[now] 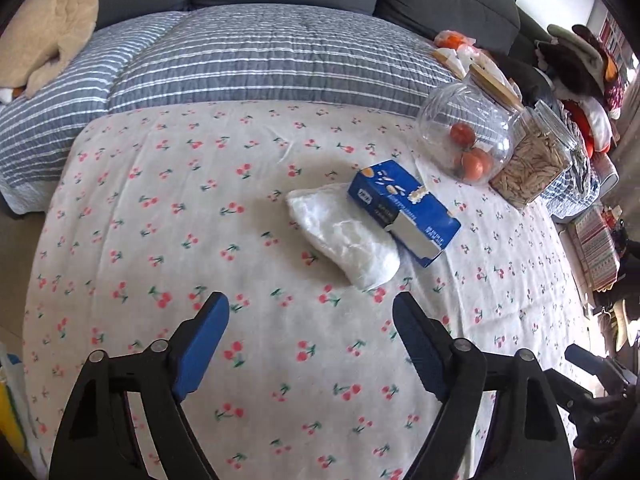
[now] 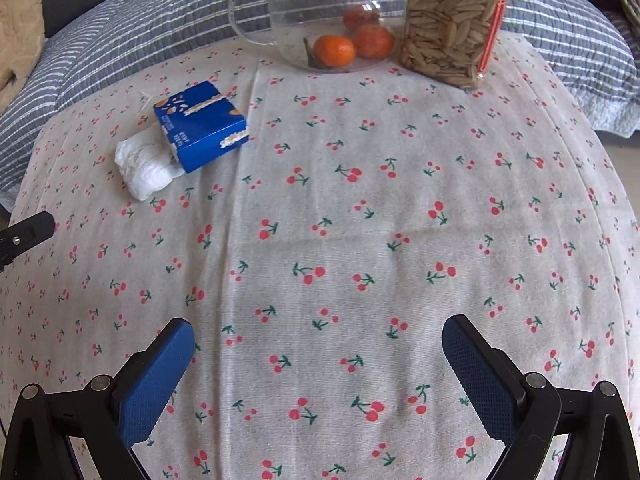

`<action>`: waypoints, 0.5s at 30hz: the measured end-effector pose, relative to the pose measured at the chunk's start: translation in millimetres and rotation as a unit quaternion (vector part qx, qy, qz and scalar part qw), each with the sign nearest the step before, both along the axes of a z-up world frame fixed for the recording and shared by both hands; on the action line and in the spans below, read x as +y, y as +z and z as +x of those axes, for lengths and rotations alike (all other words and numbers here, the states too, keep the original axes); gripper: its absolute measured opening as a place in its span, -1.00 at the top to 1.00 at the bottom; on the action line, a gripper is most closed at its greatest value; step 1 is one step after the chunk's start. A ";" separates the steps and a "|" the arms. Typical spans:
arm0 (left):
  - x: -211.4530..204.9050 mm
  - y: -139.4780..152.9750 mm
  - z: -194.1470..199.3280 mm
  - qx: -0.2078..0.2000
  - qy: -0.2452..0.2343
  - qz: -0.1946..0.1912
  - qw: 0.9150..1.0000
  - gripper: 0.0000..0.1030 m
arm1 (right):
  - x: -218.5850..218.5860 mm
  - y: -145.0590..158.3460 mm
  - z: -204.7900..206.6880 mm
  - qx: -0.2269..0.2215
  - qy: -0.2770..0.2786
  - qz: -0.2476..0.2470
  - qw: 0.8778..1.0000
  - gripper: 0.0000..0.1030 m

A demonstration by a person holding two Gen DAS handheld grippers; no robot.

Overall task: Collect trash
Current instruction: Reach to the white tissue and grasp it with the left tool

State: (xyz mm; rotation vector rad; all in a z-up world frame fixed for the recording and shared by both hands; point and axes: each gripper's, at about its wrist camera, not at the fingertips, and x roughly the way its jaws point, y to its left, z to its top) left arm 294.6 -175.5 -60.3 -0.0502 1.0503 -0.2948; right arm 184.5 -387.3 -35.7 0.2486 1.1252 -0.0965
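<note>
Both grippers, left gripper [image 1: 310,306] and right gripper [image 2: 318,330], hung wide apart and empty over the cherry cloth [image 2: 360,220], near the blue carton [image 1: 404,208] touching a white wad [image 1: 344,236]

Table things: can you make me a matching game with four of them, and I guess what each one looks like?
Things:
1. box
2. crumpled bag
3. glass pot
4. tall jar

Looks:
A. clear, with oranges inside
B. blue, lying flat on the cherry cloth
C. full of pale seeds
D. white, touching the box

Pairs: 1-B, 2-D, 3-A, 4-C
</note>
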 end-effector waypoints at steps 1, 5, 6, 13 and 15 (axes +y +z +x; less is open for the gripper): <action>-6.6 -3.3 4.9 -0.001 -0.005 -0.004 1.000 -0.49 | -5.2 -0.7 0.9 0.001 -0.009 0.010 1.000 -0.97; -26.1 -19.2 27.4 -0.001 -0.013 -0.006 1.000 -0.20 | -21.5 -3.5 1.0 0.004 -0.032 0.027 0.999 -0.97; -27.7 -24.4 32.9 0.005 -0.012 -0.013 1.000 -0.08 | -25.1 -4.4 0.5 0.005 -0.036 0.026 0.999 -0.97; -15.1 -29.9 36.1 0.024 -0.021 -0.065 0.997 0.45 | -37.0 -10.3 -3.8 0.015 -0.045 0.017 0.999 -0.97; -4.3 -24.1 28.2 0.034 -0.028 -0.057 0.997 0.45 | -36.6 -10.1 -4.1 0.018 -0.045 0.015 0.999 -0.97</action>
